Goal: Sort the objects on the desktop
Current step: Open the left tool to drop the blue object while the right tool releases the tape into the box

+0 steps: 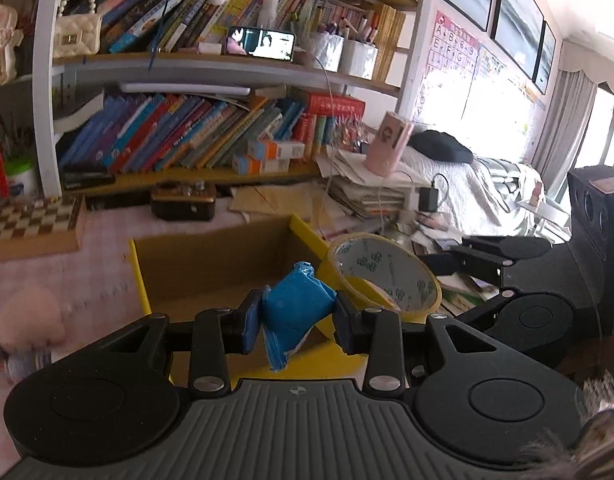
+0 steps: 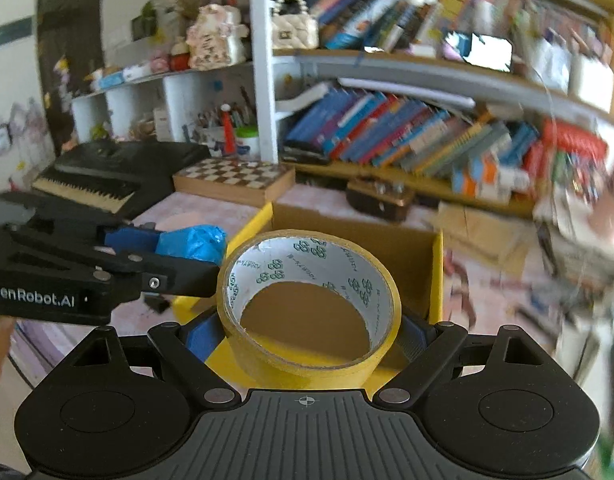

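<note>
Blue crumpled packet [image 1: 295, 304] pinched in closed left gripper [image 1: 295, 320]; yellow tape roll [image 2: 311, 304] clamped between wide-set right gripper [image 2: 311, 336] fingers, above yellow-edged cardboard box [image 2: 435, 264]

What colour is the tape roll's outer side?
Yellow tape roll, clearest in the right wrist view.

The blue plastic packet [image 1: 295, 304] is all crumpled, tilted, hanging above the box's near edge. The yellow tape roll [image 2: 309, 304], hole facing up-ish, sits at its 3 o'clock over the open yellow cardboard box [image 1: 215, 268].
</note>
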